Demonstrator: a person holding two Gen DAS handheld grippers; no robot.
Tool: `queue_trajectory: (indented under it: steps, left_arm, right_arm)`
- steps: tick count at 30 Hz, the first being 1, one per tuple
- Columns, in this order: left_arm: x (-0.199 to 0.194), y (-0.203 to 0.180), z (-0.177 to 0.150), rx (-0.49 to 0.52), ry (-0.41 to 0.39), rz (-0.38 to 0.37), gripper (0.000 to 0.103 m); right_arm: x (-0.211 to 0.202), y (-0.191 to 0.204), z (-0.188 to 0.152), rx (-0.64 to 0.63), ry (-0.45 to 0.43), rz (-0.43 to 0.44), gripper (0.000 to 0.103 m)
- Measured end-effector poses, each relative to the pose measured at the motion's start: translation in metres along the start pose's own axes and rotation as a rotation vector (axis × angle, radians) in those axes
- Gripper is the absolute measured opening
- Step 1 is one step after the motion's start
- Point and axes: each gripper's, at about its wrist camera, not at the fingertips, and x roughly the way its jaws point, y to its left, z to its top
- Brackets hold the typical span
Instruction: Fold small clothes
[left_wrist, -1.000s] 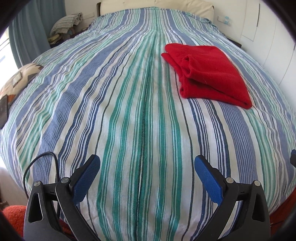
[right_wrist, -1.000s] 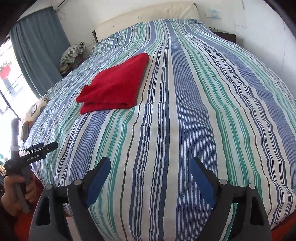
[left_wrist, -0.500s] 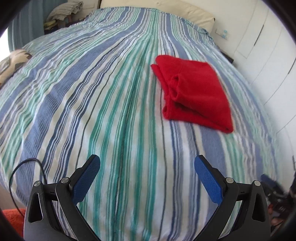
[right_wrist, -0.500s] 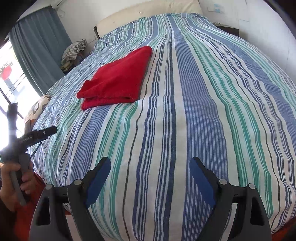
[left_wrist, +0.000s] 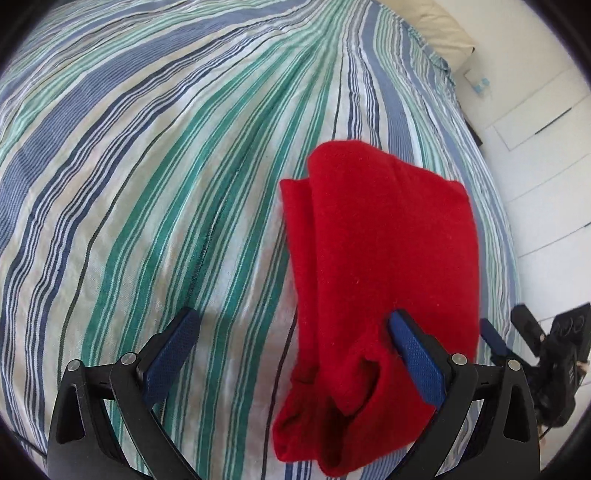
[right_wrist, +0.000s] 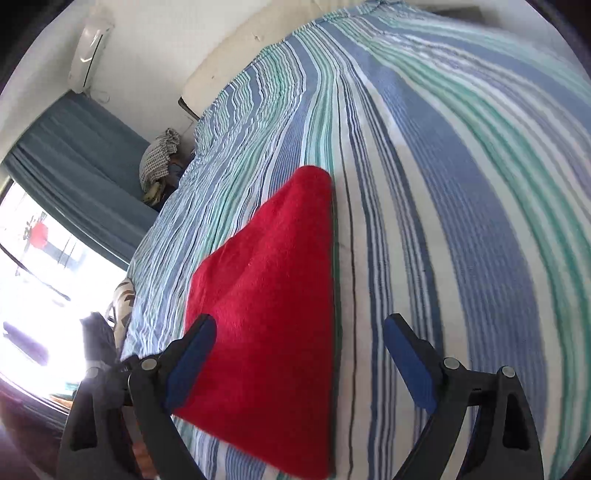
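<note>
A folded red cloth (left_wrist: 388, 258) lies on the striped bed cover (left_wrist: 147, 184). My left gripper (left_wrist: 295, 358) is open, just over the cloth's near left end; its right finger (left_wrist: 413, 350) is over the red fabric. In the right wrist view the red cloth (right_wrist: 273, 302) fills the space between the fingers. My right gripper (right_wrist: 299, 358) is open over the cloth's near right part; its left finger (right_wrist: 192, 354) is at the cloth's left edge. The right gripper also shows at the right edge of the left wrist view (left_wrist: 546, 347).
The bed cover (right_wrist: 461, 184) stretches far ahead to a cream headboard (right_wrist: 236, 62). A blue curtain (right_wrist: 74, 170) and bright window are at the left, with a pile of clothes (right_wrist: 159, 158) beside the bed. White wardrobe doors (left_wrist: 535, 129) stand at the right.
Both grippers have moved forward from the bed's foot to the red cloth, which now lies right under their open fingers. The cloth itself has not moved.
</note>
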Motion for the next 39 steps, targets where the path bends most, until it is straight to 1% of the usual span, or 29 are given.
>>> queue_trajectory:
  steps: [2, 3, 4, 5, 6, 7, 8, 9, 10, 13, 16, 18, 19, 20, 21, 22, 23, 24, 25, 26, 28, 29, 30, 31, 32, 33, 34, 36, 39]
  left_arm:
    - [0.002, -0.006, -0.005, 0.036, -0.012, 0.016, 0.102]
    - [0.004, -0.011, -0.008, 0.055, -0.009, 0.009, 0.099]
    - [0.008, -0.015, -0.01, 0.078, 0.003, 0.003, 0.093]
    - [0.01, -0.021, -0.012, 0.109, 0.006, 0.006, 0.064]
    - [0.013, -0.028, -0.015, 0.151, 0.013, -0.013, 0.045]
    - [0.013, -0.036, -0.017, 0.181, 0.017, -0.008, 0.028]
    - [0.008, -0.042, -0.019, 0.205, -0.006, 0.018, 0.023]
    - [0.0, -0.049, -0.019, 0.227, -0.024, 0.022, 0.02]
    - [-0.009, -0.056, -0.018, 0.243, -0.047, 0.017, 0.02]
    - [-0.053, -0.075, -0.01, 0.271, -0.136, -0.043, 0.02]
    - [-0.1, -0.099, 0.003, 0.317, -0.234, -0.087, 0.02]
    - [-0.115, -0.112, 0.013, 0.328, -0.262, -0.113, 0.02]
    - [-0.117, -0.116, 0.015, 0.328, -0.259, -0.116, 0.021]
    - [-0.111, -0.117, 0.017, 0.323, -0.238, -0.108, 0.027]
    - [-0.095, -0.115, 0.019, 0.305, -0.187, -0.093, 0.039]
    - [-0.073, -0.108, 0.016, 0.272, -0.118, -0.072, 0.047]
    - [-0.051, -0.095, 0.008, 0.237, -0.048, -0.034, 0.052]
    - [-0.036, -0.083, -0.003, 0.215, 0.002, 0.02, 0.049]
    - [-0.028, -0.071, -0.018, 0.219, 0.023, 0.083, 0.049]
    - [-0.03, -0.063, -0.035, 0.247, 0.016, 0.12, 0.049]
    - [-0.048, -0.053, -0.07, 0.324, -0.038, 0.167, 0.056]
    - [-0.061, -0.05, -0.086, 0.356, -0.071, 0.194, 0.067]
    - [-0.076, -0.05, -0.1, 0.386, -0.106, 0.215, 0.079]
    - [-0.09, -0.051, -0.113, 0.412, -0.146, 0.237, 0.085]
    - [-0.107, -0.056, -0.126, 0.437, -0.192, 0.264, 0.095]
    - [-0.124, -0.062, -0.135, 0.458, -0.238, 0.29, 0.098]
    - [-0.14, -0.072, -0.139, 0.478, -0.284, 0.312, 0.098]
    - [-0.173, -0.09, -0.145, 0.513, -0.361, 0.346, 0.102]
    - [-0.222, -0.116, -0.149, 0.531, -0.446, 0.337, 0.102]
  right_arm:
    - [0.033, -0.01, -0.001, 0.069, 0.05, 0.074, 0.091]
    - [0.046, -0.012, -0.004, 0.082, 0.062, 0.09, 0.092]
    - [0.054, -0.008, -0.01, 0.053, 0.056, 0.076, 0.092]
    - [0.057, 0.0, -0.014, -0.004, 0.042, 0.052, 0.081]
    - [0.061, 0.009, -0.017, -0.059, 0.05, 0.038, 0.045]
    - [0.063, 0.017, -0.02, -0.093, 0.067, -0.006, 0.039]
    - [0.06, 0.026, -0.021, -0.127, 0.052, -0.05, 0.036]
    - [0.053, 0.038, -0.022, -0.173, 0.034, -0.074, 0.032]
    - [0.045, 0.05, -0.02, -0.222, 0.014, -0.091, 0.032]
    - [0.01, 0.092, -0.01, -0.358, -0.072, -0.089, 0.031]
    - [-0.03, 0.118, 0.013, -0.402, -0.157, -0.036, 0.031]
    - [-0.049, 0.125, 0.033, -0.391, -0.191, -0.01, 0.031]
    - [-0.052, 0.126, 0.044, -0.371, -0.193, -0.001, 0.031]
    - [-0.052, 0.121, 0.049, -0.339, -0.178, 0.007, 0.033]
    - [-0.046, 0.111, 0.052, -0.29, -0.135, 0.015, 0.04]
    - [-0.036, 0.095, 0.052, -0.23, -0.076, 0.005, 0.044]
    - [-0.026, 0.074, 0.046, -0.172, -0.012, -0.035, 0.062]
    - [-0.018, 0.055, 0.035, -0.13, 0.039, -0.111, 0.079]
    - [-0.019, 0.039, 0.022, -0.114, 0.062, -0.183, 0.08]
    - [-0.024, 0.026, 0.007, -0.115, 0.068, -0.228, 0.08]
    - [-0.045, 0.011, -0.022, -0.159, 0.06, -0.278, 0.081]
    - [-0.057, 0.009, -0.036, -0.194, 0.05, -0.313, 0.084]
    - [-0.071, 0.009, -0.05, -0.225, 0.037, -0.336, 0.086]
    - [-0.085, 0.009, -0.062, -0.249, 0.027, -0.343, 0.086]
    - [-0.097, 0.012, -0.072, -0.268, 0.02, -0.349, 0.087]
    - [-0.11, 0.017, -0.081, -0.286, 0.012, -0.355, 0.087]
    - [-0.122, 0.023, -0.088, -0.304, 0.0, -0.359, 0.088]
    - [-0.148, 0.04, -0.094, -0.342, -0.028, -0.364, 0.094]
    - [-0.184, 0.067, -0.1, -0.404, -0.066, -0.38, 0.095]
